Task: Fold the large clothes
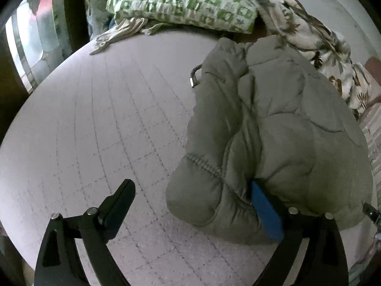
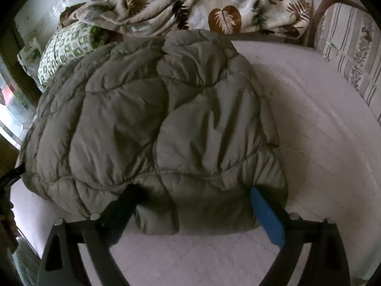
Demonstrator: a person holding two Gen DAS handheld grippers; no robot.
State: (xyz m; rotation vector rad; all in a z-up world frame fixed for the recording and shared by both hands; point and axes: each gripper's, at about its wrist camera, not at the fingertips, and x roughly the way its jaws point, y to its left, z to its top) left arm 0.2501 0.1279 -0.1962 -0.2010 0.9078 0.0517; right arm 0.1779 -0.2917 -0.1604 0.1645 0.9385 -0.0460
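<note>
Jacket (image 2: 152, 124) bundled on bed (image 1: 100, 124), olive, quilted, puffy, creased.
Left gripper (image 1: 193, 197) and right gripper (image 2: 193, 202) both spread wide at its hem, nothing pinched.

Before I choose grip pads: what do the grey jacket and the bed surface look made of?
Grey jacket: probably smooth synthetic shell over puffy filling; it shows a slight sheen, stitched quilting and soft bulges. Bed surface: matte, quilted fabric, likely a mattress pad; dotted stitch lines form a grid.

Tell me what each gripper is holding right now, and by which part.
Nothing is held. The left gripper and right gripper both stand wide open at the near edge of the grey puffer jacket, which lies folded on the bed; its hem sits loosely between their fingers.
</note>
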